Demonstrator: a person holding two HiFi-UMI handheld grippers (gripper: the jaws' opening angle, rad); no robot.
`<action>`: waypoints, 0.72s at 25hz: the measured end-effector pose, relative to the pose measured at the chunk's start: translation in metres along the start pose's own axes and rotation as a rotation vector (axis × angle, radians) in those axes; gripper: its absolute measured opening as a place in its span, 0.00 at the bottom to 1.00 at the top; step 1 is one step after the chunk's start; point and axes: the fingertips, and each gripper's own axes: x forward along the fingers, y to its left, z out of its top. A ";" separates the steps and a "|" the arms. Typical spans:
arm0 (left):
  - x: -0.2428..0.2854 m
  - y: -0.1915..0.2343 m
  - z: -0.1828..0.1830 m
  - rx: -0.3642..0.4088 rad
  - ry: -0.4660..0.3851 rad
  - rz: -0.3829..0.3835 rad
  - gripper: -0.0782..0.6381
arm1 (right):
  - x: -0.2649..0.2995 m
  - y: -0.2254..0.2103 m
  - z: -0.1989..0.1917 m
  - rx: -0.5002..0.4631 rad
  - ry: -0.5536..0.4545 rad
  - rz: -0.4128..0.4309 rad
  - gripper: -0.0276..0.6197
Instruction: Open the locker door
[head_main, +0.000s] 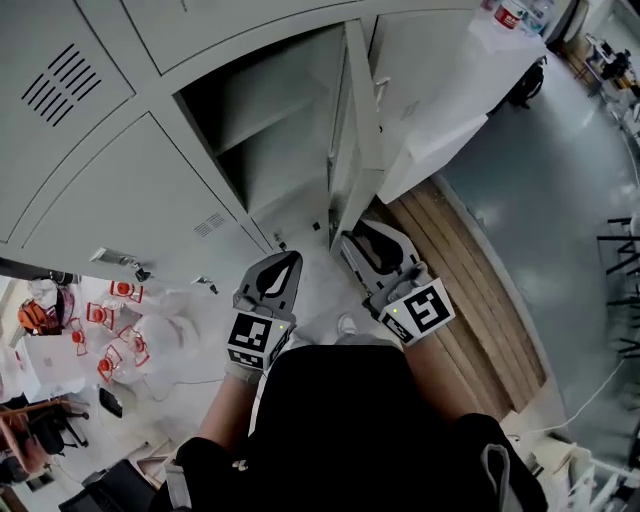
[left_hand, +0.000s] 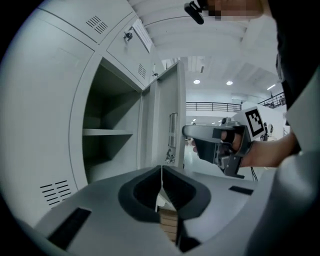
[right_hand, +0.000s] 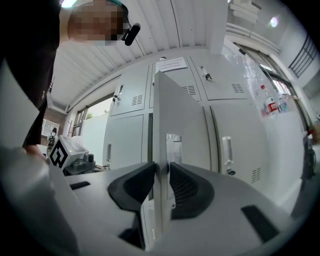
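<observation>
locker door (right_hand: 180, 115) ajar, edge pinched — right tongs (right_hand: 161, 172)

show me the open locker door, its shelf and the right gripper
locker door (right_hand: 180, 107), right gripper view, its flat face
shelf (left_hand: 107, 132), left gripper view, front edge
right gripper (right_hand: 162, 175), right gripper view, between fingertips

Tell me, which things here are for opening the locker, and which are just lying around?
For the job:
- locker door, already swung open
- right hand-held gripper, clamped on the door's edge

Just lying about:
- left hand-held gripper, shut and empty
- red-and-white things on the floor
- bottles on top of the lockers
- wooden boards
</observation>
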 end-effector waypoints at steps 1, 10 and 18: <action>0.005 -0.004 -0.002 -0.001 0.012 -0.020 0.14 | -0.006 -0.005 0.000 -0.004 -0.003 -0.025 0.20; 0.041 -0.040 0.000 0.025 0.020 -0.182 0.14 | -0.074 -0.072 0.002 0.004 0.008 -0.354 0.14; 0.059 -0.056 0.004 0.042 0.036 -0.272 0.14 | -0.108 -0.091 -0.001 0.000 0.029 -0.495 0.14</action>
